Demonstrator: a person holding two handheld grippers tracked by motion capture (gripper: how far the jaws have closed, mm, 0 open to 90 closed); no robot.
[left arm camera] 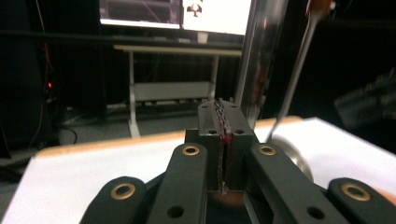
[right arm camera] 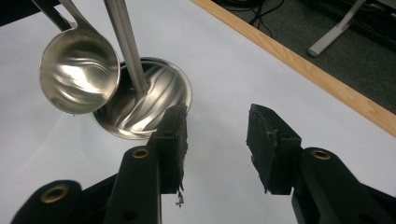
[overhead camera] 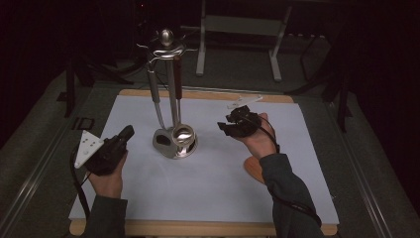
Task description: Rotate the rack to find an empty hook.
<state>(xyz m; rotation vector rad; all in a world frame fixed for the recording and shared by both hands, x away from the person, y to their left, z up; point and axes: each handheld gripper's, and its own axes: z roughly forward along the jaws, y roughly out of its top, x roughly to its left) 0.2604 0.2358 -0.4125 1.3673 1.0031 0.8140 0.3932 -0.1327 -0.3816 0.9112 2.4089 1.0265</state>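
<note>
The work surface is a white sheet [overhead camera: 208, 178] laid over a wooden table [overhead camera: 198, 228] in a dim room, with a metal-framed bench [overhead camera: 237, 29] on the floor behind it.

A polished utensil stand [overhead camera: 171, 89] sits upright near the middle of the sheet, its round base [right arm camera: 159, 100] resting flat on the white surface. A steel ladle [right arm camera: 77, 74] hangs from the stand's top, its bowl just above the base and beside the centre post [right arm camera: 126, 44]. A wooden-handled utensil [overhead camera: 177, 74] hangs alongside.

The left gripper [overhead camera: 126, 134] is held to the left of the stand, apart from it — its jaws are pressed fully together with nothing between them, as the left gripper view shows.

The right gripper [right arm camera: 217, 133] is held to the right of the stand, pointing toward the base. Its jaws stand apart — no object lies between the pads, and the white sheet shows through the gap.

A wooden object [overhead camera: 253, 171] lies on the sheet, partly hidden beneath the right forearm.
</note>
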